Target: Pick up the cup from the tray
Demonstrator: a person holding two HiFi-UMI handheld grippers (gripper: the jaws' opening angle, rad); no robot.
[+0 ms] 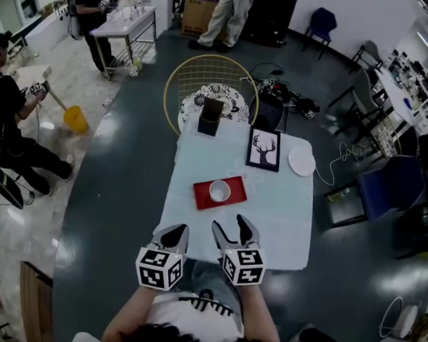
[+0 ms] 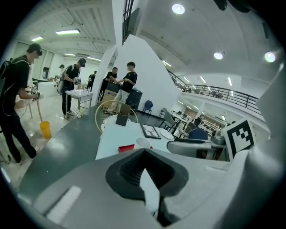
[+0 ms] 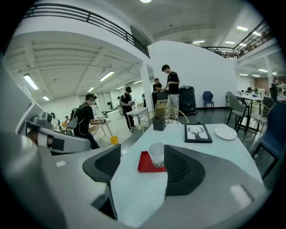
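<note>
White table (image 1: pixel 284 207): cup (image 1: pixel 219 191) upright mid red tray (image 1: pixel 204 195), well ahead of my right gripper (image 1: pixel 229 223), jaws spread, empty. My left gripper (image 1: pixel 172 236) is clenched on nothing. Risk as I see it: clip the rim coming in and the light cup tips or skids.

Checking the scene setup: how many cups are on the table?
1. The white cup stands on the red tray near the middle of the table; no other shows, none apparently hidden.
</note>
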